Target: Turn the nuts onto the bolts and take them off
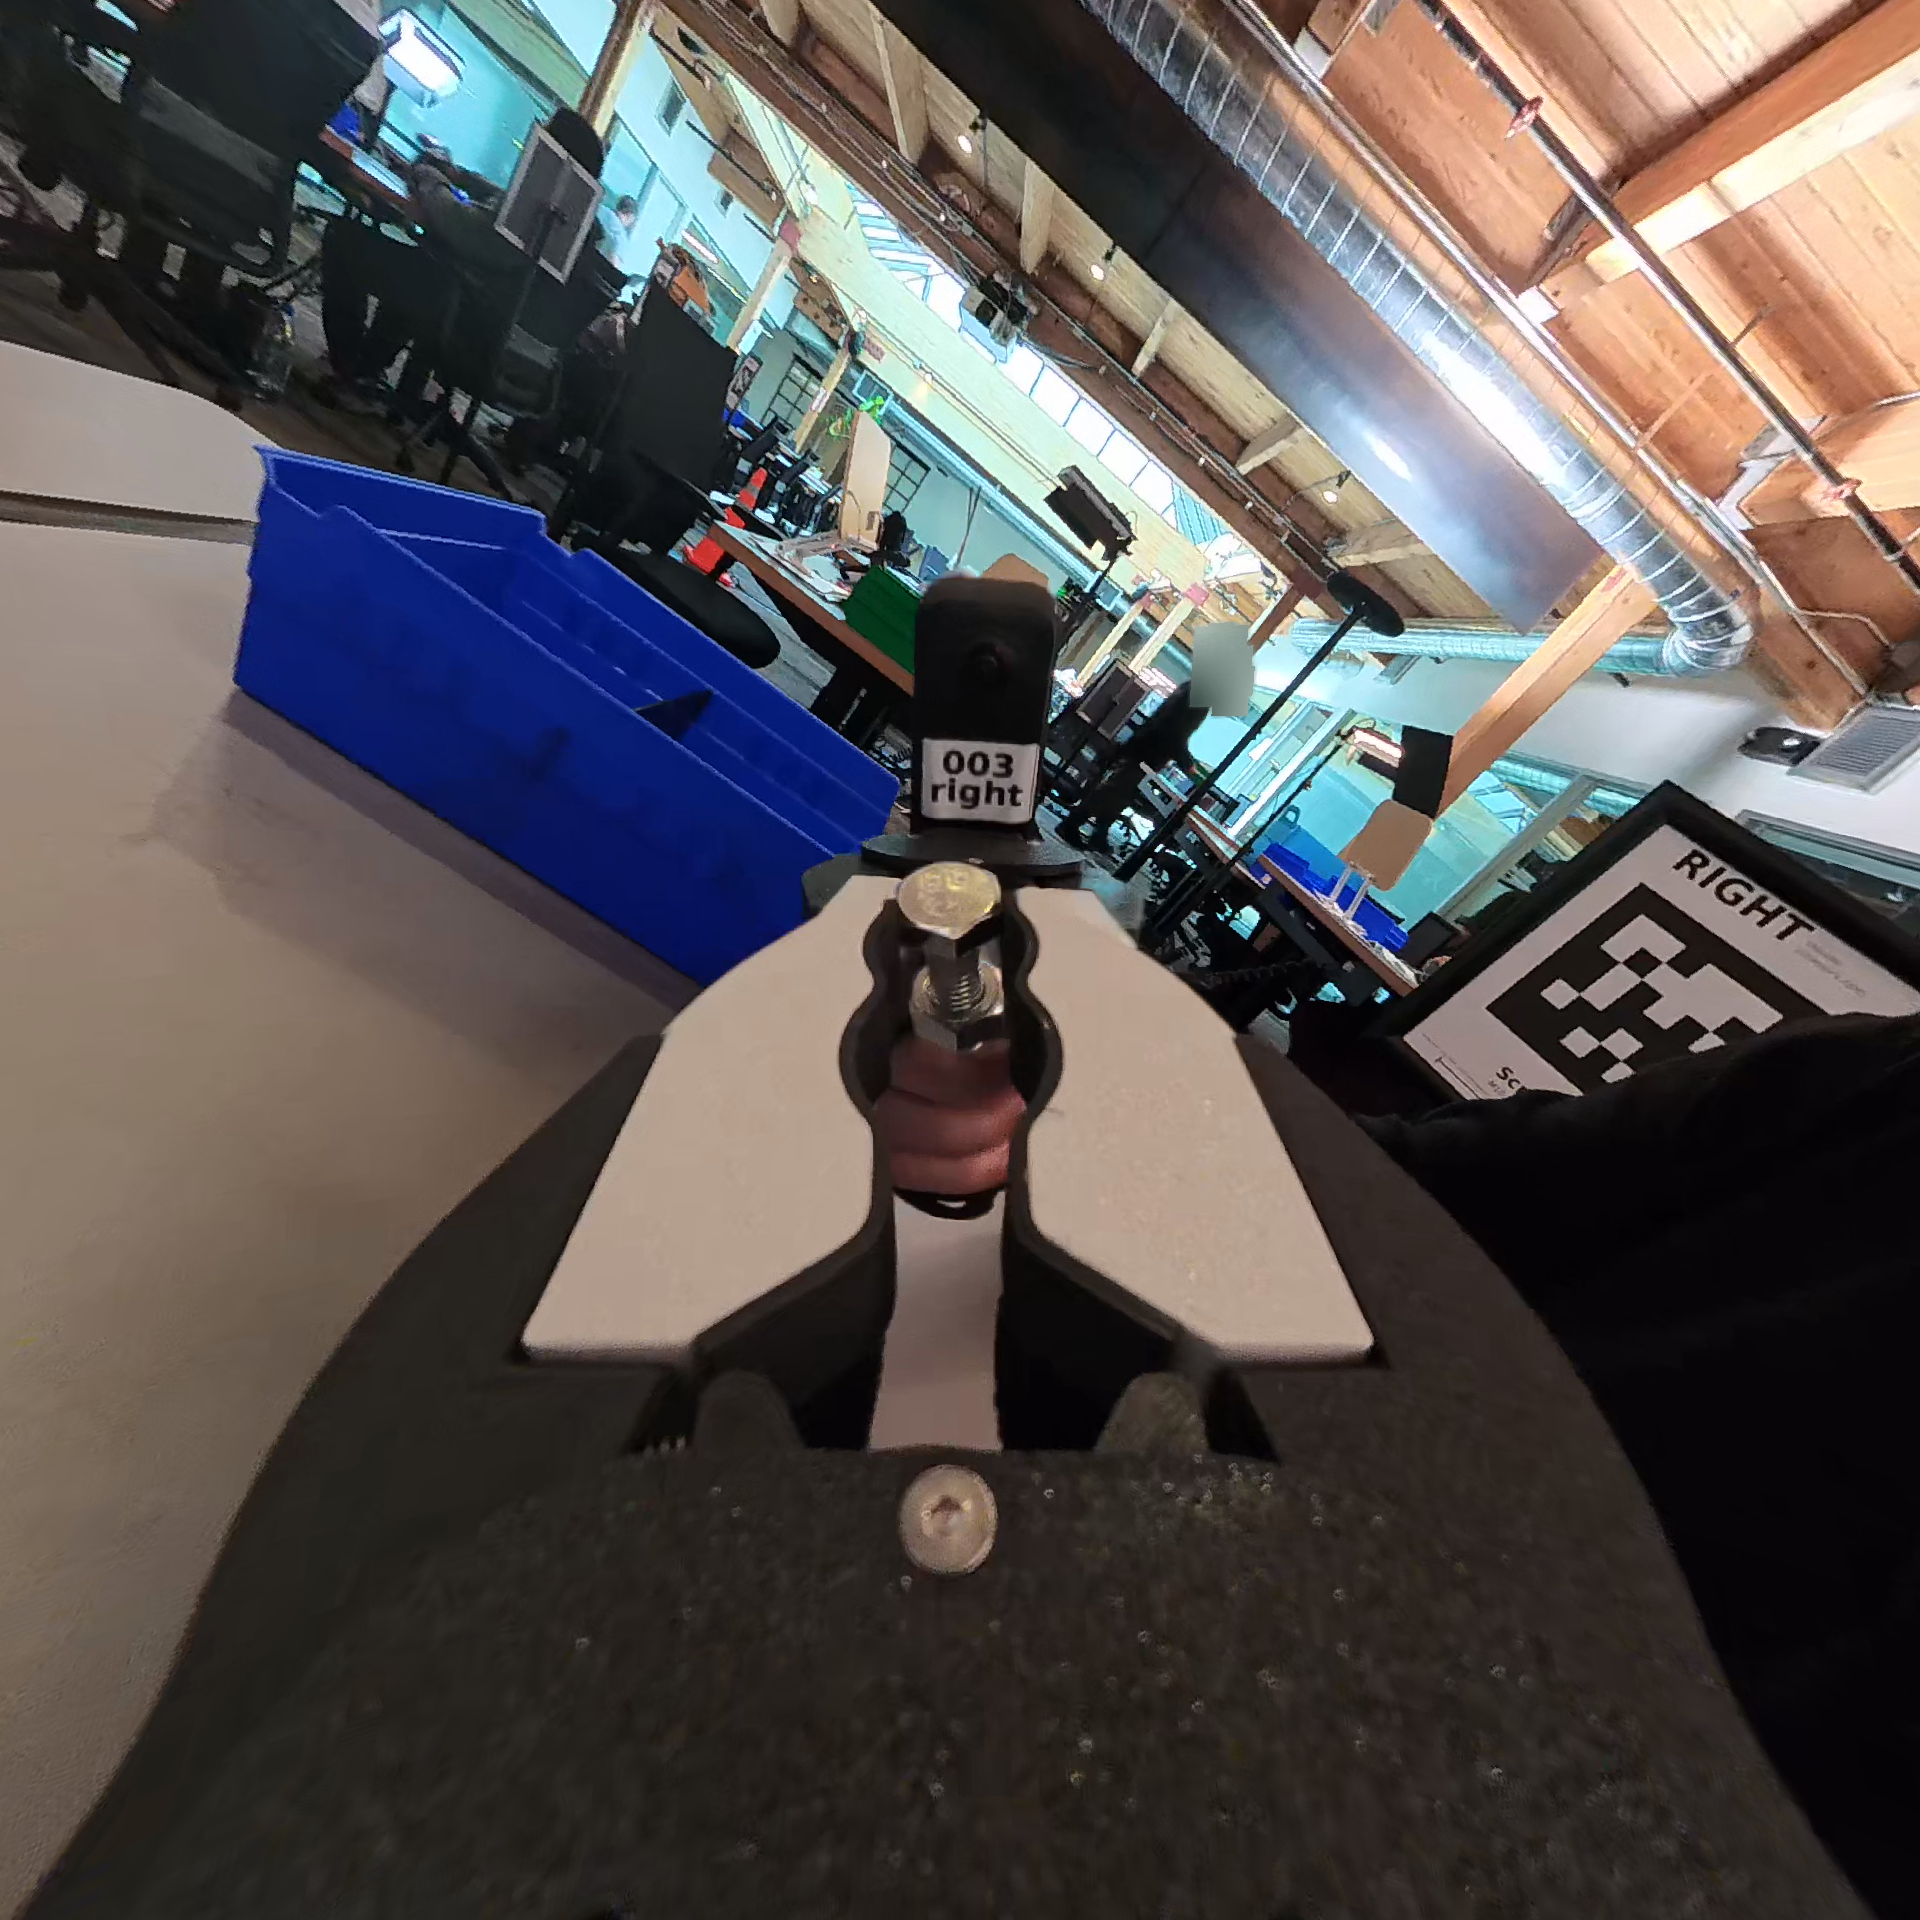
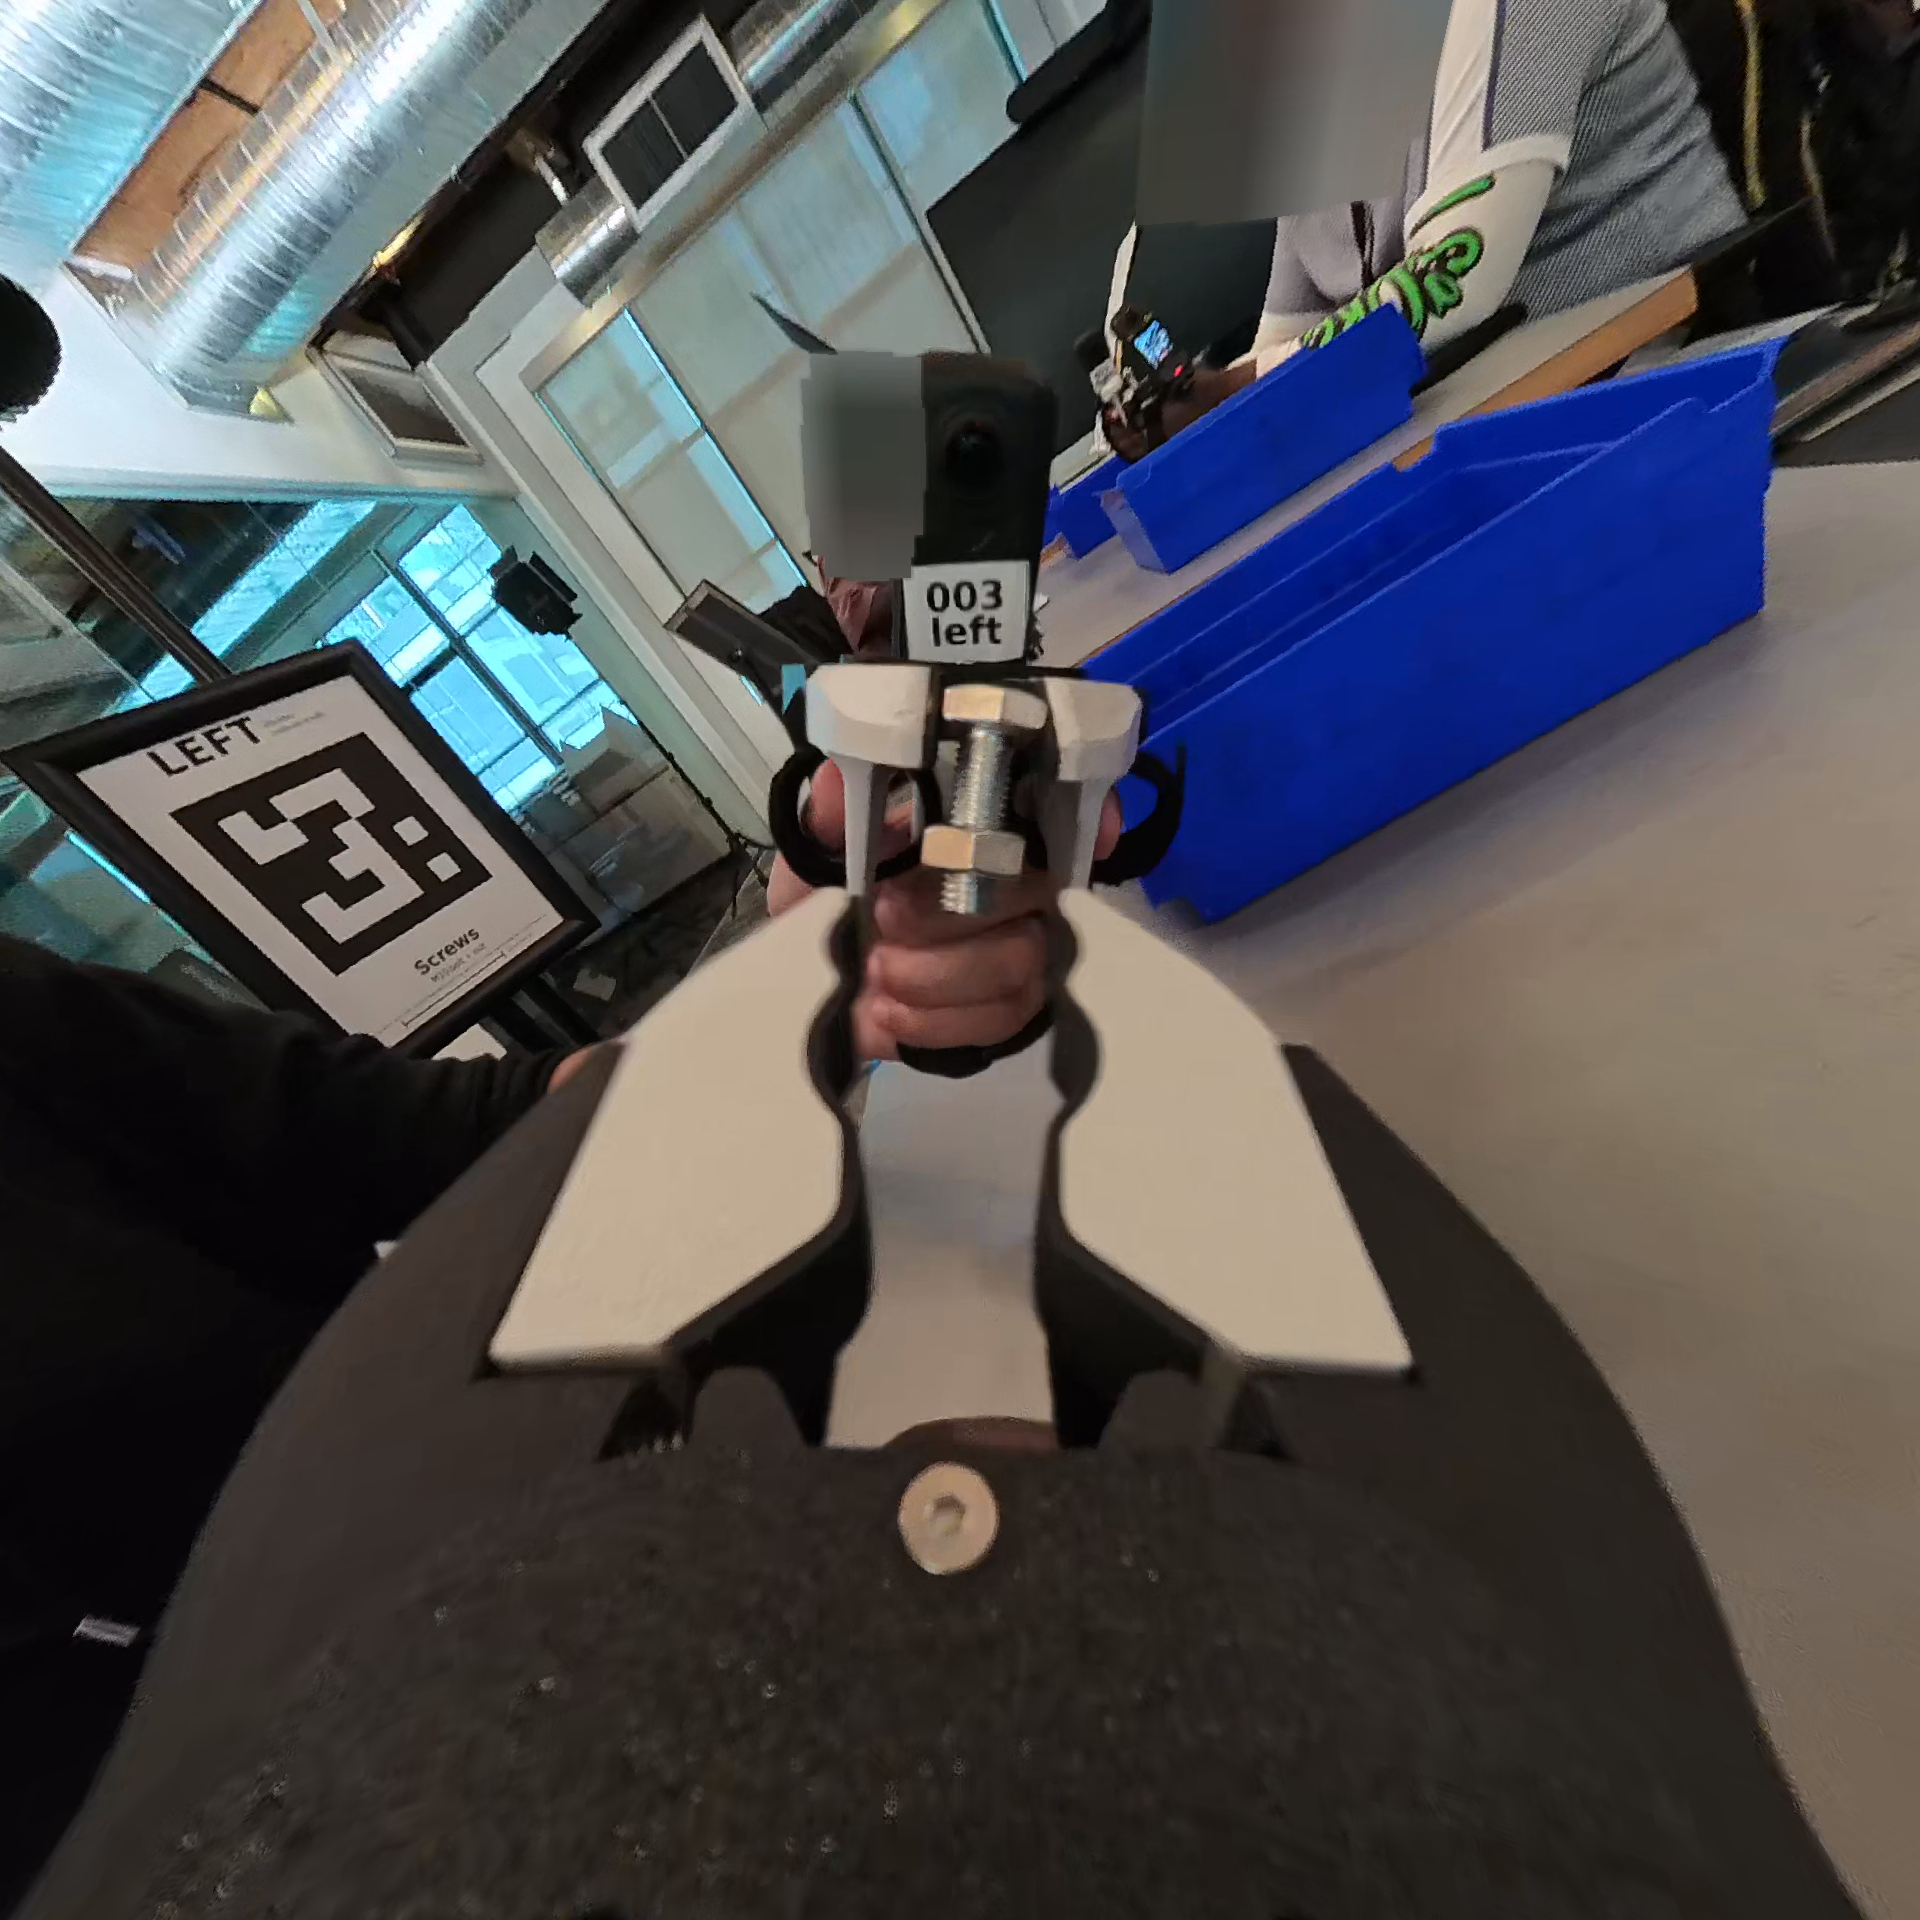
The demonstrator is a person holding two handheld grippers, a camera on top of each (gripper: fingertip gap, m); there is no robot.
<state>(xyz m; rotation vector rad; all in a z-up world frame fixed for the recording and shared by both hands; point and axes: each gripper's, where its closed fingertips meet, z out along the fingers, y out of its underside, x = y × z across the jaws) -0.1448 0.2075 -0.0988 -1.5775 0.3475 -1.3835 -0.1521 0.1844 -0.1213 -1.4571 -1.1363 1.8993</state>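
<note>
Behind the tool, a pale grey tabletop [image 1: 156, 935] carries a long blue plastic bin [image 1: 499, 686]. Overhead run bare timber ceiling beams [image 1: 1714, 156] and a ribbed silver duct [image 1: 1455, 343]. Beyond stand black office chairs [image 1: 644, 436] and tall glass partitions [image 2: 665, 436], brightly daylit.

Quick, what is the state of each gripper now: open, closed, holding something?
Left gripper: closed on the bolt head; a nut sits on its thread.
Right gripper: open, holding nothing, near the bolt's tip.
</note>
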